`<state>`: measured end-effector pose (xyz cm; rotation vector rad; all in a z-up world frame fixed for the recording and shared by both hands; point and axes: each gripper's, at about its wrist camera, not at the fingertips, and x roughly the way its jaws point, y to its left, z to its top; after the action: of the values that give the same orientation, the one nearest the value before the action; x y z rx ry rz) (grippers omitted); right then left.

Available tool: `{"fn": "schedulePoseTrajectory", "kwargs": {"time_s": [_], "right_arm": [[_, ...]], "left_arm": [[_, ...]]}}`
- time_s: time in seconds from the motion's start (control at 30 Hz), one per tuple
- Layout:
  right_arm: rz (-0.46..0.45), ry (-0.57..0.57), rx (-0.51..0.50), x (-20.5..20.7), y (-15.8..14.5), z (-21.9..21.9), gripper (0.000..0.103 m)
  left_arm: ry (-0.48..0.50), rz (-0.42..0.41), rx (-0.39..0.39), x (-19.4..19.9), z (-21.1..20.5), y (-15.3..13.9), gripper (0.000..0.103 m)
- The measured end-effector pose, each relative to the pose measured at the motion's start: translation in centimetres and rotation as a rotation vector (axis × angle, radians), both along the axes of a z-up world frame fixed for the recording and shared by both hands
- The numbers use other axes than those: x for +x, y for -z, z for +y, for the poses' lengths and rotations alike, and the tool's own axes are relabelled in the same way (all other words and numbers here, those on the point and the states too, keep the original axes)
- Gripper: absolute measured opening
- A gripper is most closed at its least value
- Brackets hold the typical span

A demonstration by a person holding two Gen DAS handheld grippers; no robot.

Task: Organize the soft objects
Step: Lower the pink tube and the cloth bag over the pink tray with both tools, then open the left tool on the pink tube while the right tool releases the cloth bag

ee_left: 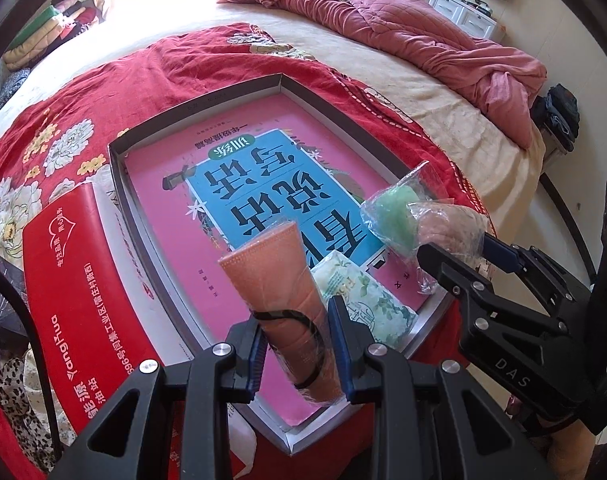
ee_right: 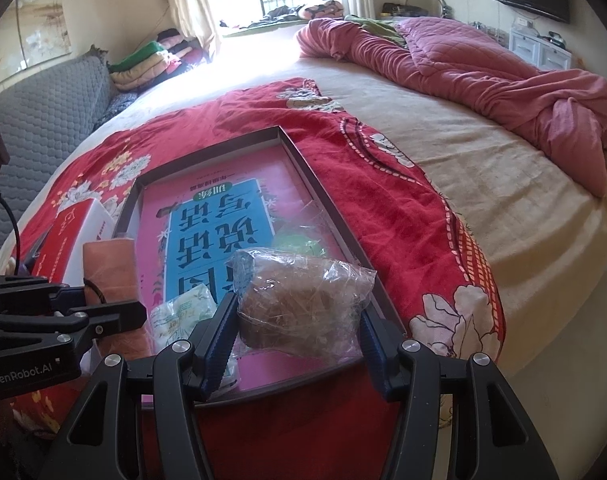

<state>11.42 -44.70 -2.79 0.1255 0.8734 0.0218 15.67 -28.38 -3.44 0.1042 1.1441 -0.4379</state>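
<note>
A shallow grey box (ee_left: 121, 168) (ee_right: 303, 168) with a pink and blue book inside lies on the red floral cloth. My left gripper (ee_left: 299, 356) is shut on a rolled orange cloth (ee_left: 279, 280) bound with a black band, held over the box's near end; the roll also shows in the right wrist view (ee_right: 111, 268). My right gripper (ee_right: 295, 348) (ee_left: 455, 256) is shut on a clear bag of brown stuff (ee_right: 303, 304) (ee_left: 451, 228) over the box's near right corner. A green bagged item (ee_left: 395, 216) (ee_right: 299, 244) and a floral tissue pack (ee_left: 363, 300) (ee_right: 183, 312) lie in the box.
A red tissue box (ee_left: 83, 280) (ee_right: 71, 232) lies left of the grey box. A crumpled pink quilt (ee_left: 403, 28) (ee_right: 483, 64) lies at the far right of the bed. Folded clothes (ee_right: 155, 56) are stacked by the window. A grey sofa (ee_right: 43, 104) stands left.
</note>
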Motion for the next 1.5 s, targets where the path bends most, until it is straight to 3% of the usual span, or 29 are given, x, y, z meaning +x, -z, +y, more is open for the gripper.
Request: {"fn": "schedulePoseTrajectory", "kwargs": {"time_s": [0.3, 1.13, 1.5], "right_arm": [[-0.023, -0.025, -0.031, 1.1, 0.5, 0.6, 0.059], [0.049, -0.05, -0.005, 0.5, 1.7, 0.5, 0.06], [0.04, -0.041, -0.05, 0.3, 1.4, 0.6, 0.071]], "left_arm": [[0.03, 0.004, 0.027, 0.1, -0.8, 0.4, 0.03], [0.051, 0.118, 0.033, 2.6, -1.7, 2.1, 0.032], [0.046, 0.125, 0.036, 2.8, -1.9, 2.3, 0.036]]}}
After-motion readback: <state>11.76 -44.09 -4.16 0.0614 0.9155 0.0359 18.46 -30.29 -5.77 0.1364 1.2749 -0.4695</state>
